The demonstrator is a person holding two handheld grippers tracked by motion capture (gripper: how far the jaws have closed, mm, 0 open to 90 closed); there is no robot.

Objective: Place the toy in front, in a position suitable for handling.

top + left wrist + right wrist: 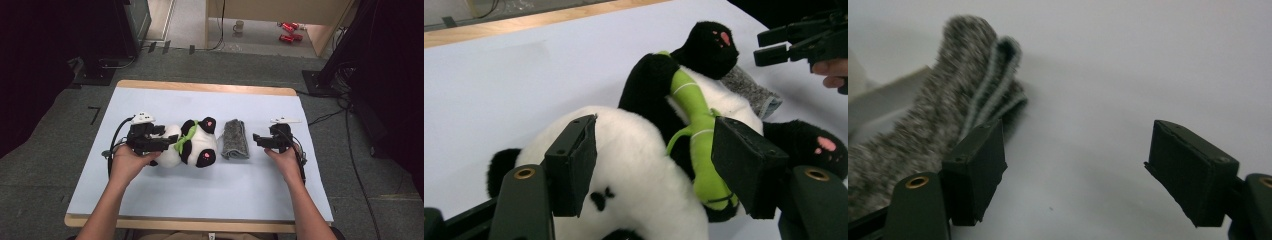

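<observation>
Both grippers stood released; left gripper (pixel 167 141) straddled the plush panda (pixel 644 170), which might snag and drag

The left tool (pixel 654 167) stands open astride the panda (pixel 644 165), its green scarf (pixel 696 135) near one pad. A grey cloth (pixel 751 90) lies beyond; the right tool (pixel 769 47) hovers top right above the desk (pixel 499 75).

The panda toy (pixel 639 170) is fluffy plush with a smooth green fabric scarf (pixel 696 145); the folded grey cloth (pixel 923 130) looks coarse, and the tabletop sheet (pixel 200 185) matt.
</observation>
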